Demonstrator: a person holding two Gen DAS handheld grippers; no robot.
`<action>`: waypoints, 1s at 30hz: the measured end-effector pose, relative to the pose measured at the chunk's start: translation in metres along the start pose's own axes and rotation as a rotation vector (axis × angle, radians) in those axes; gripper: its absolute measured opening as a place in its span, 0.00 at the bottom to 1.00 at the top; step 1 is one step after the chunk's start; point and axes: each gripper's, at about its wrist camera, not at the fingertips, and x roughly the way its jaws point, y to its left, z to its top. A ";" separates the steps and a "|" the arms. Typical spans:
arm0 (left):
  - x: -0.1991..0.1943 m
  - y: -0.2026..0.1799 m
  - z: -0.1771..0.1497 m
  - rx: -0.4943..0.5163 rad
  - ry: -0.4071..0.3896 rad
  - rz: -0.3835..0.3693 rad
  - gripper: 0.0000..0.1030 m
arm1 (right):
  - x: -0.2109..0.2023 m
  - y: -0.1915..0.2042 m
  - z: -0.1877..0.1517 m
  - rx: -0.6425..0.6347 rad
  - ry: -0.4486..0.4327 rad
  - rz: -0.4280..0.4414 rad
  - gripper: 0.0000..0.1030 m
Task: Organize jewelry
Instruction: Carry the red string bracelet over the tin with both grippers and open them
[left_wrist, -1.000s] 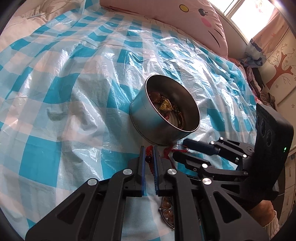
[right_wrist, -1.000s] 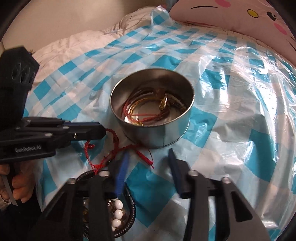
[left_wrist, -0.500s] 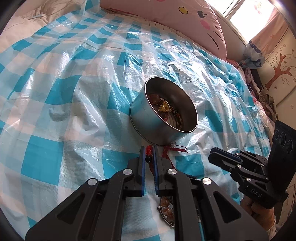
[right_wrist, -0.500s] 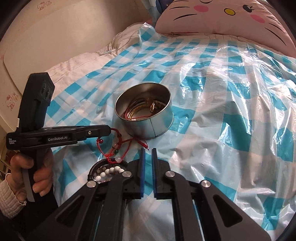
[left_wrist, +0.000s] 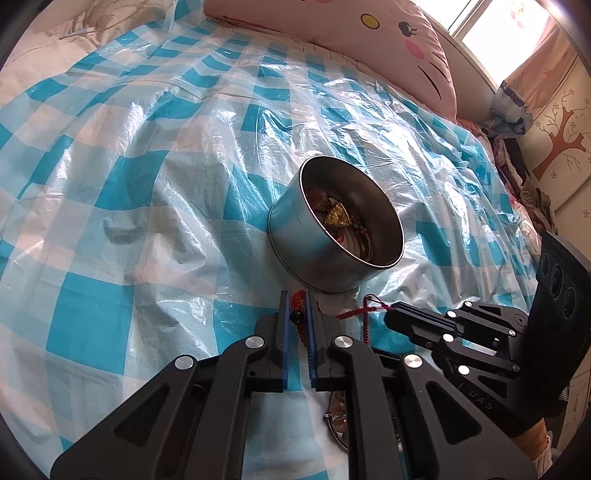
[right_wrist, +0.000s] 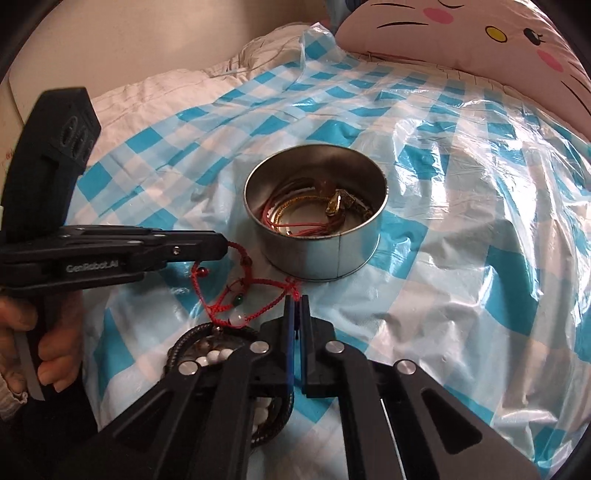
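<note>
Where jaws gaped earlier, right hand-held gripper (right_wrist: 297, 301) just closed, pinching red cord bracelet (right_wrist: 258, 295)

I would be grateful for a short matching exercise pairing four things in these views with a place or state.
Things:
1. round metal tin
2. red braided cord bracelet
3. pink cat-face pillow
4. dark beaded bracelet

Places or states:
A. at the head of the bed
B. holds jewelry
C. pinched by the left tool
D. partly hidden under the right tool

Pairs: 1-B, 2-C, 3-A, 4-D
</note>
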 end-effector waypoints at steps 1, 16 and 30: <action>-0.001 0.000 -0.001 0.000 -0.002 -0.002 0.07 | -0.008 -0.002 -0.003 0.022 -0.019 0.013 0.03; -0.036 -0.019 0.022 0.015 -0.093 -0.073 0.07 | -0.091 -0.012 0.019 0.089 -0.203 0.044 0.03; 0.001 -0.030 0.068 -0.026 -0.071 -0.071 0.43 | -0.074 -0.012 0.071 0.097 -0.246 0.057 0.03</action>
